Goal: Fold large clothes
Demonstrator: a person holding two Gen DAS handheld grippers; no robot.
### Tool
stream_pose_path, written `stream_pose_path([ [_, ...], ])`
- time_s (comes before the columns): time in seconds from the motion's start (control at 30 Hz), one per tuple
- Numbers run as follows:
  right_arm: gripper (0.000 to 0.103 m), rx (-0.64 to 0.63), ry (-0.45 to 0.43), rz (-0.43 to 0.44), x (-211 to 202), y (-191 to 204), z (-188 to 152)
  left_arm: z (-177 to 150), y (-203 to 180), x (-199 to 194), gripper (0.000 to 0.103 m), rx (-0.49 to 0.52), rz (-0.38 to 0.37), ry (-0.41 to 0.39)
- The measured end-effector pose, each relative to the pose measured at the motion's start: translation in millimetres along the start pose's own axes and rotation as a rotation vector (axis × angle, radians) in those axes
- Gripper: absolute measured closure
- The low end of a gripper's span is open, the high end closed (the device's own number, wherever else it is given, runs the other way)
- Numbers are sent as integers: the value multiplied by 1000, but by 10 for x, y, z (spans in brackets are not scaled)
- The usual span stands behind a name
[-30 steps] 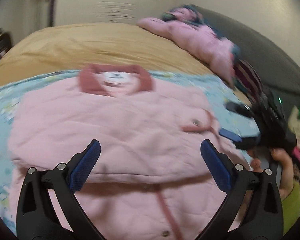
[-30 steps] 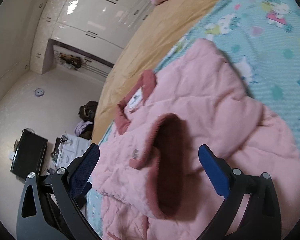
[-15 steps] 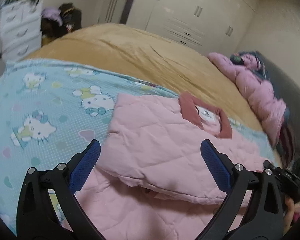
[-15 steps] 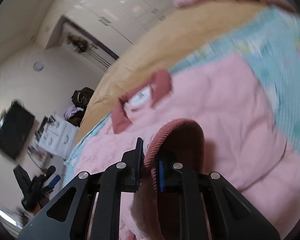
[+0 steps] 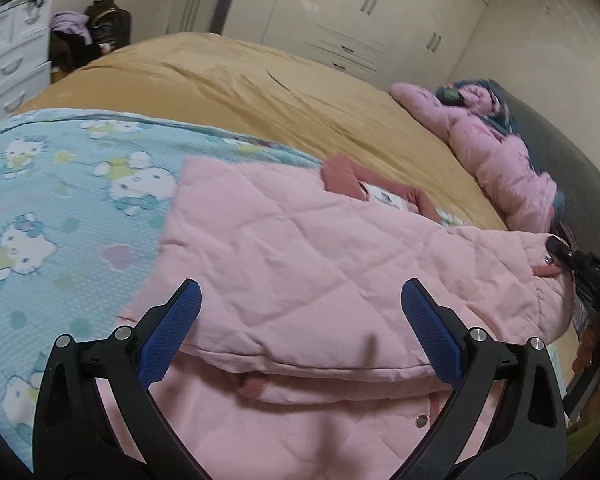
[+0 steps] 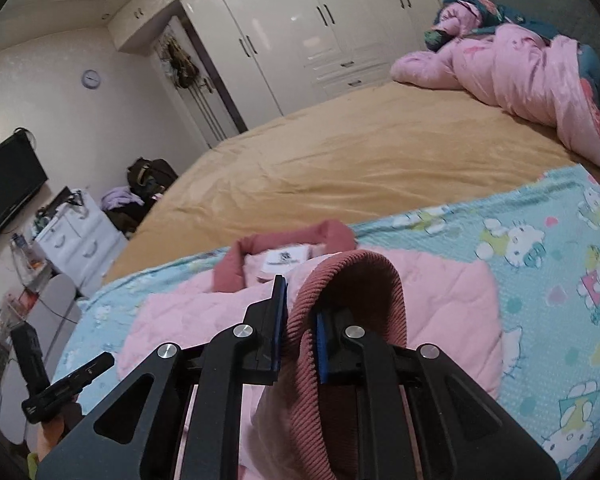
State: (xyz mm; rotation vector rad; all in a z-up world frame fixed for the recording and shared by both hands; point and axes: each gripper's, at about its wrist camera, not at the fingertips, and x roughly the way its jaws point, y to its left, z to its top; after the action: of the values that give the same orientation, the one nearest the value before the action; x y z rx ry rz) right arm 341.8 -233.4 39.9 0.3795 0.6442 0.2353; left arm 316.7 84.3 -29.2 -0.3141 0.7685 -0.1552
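A pink quilted jacket [image 5: 284, 248] with a dusty-rose collar [image 5: 340, 180] lies on a blue cartoon-cat blanket [image 5: 52, 200] on the bed. Its left sleeve is folded across the body. My left gripper [image 5: 300, 308] is open just above the jacket's folded edge, with nothing between its fingers. In the right wrist view my right gripper [image 6: 300, 308] is shut on the ribbed rose cuff [image 6: 352, 276] of the right sleeve and holds it raised over the jacket [image 6: 440, 300]. From the left wrist view, the right gripper [image 5: 560, 256] shows at the jacket's right edge.
A tan sheet [image 6: 360, 152] covers the far half of the bed. A heap of pink bedding [image 6: 520, 60] lies by the dark headboard [image 5: 560, 152]. White wardrobes [image 6: 300, 28], a white drawer unit [image 6: 76, 236] and a wall TV [image 6: 8, 184] stand beyond the bed.
My right gripper went from wide open to shut on the sleeve cuff and lifted it. My left gripper swung left, towards the jacket's left folded side, still open.
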Motion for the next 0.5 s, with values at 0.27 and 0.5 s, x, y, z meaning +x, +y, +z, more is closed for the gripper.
stream_pose_path([
  [0.27, 87, 43, 47, -34, 140, -143, -186, -71, -203, 158, 9, 80, -12, 38],
  [0.5, 64, 64, 65, -64, 96, -152, -212, -64, -165, 193, 9, 69, -13, 47],
])
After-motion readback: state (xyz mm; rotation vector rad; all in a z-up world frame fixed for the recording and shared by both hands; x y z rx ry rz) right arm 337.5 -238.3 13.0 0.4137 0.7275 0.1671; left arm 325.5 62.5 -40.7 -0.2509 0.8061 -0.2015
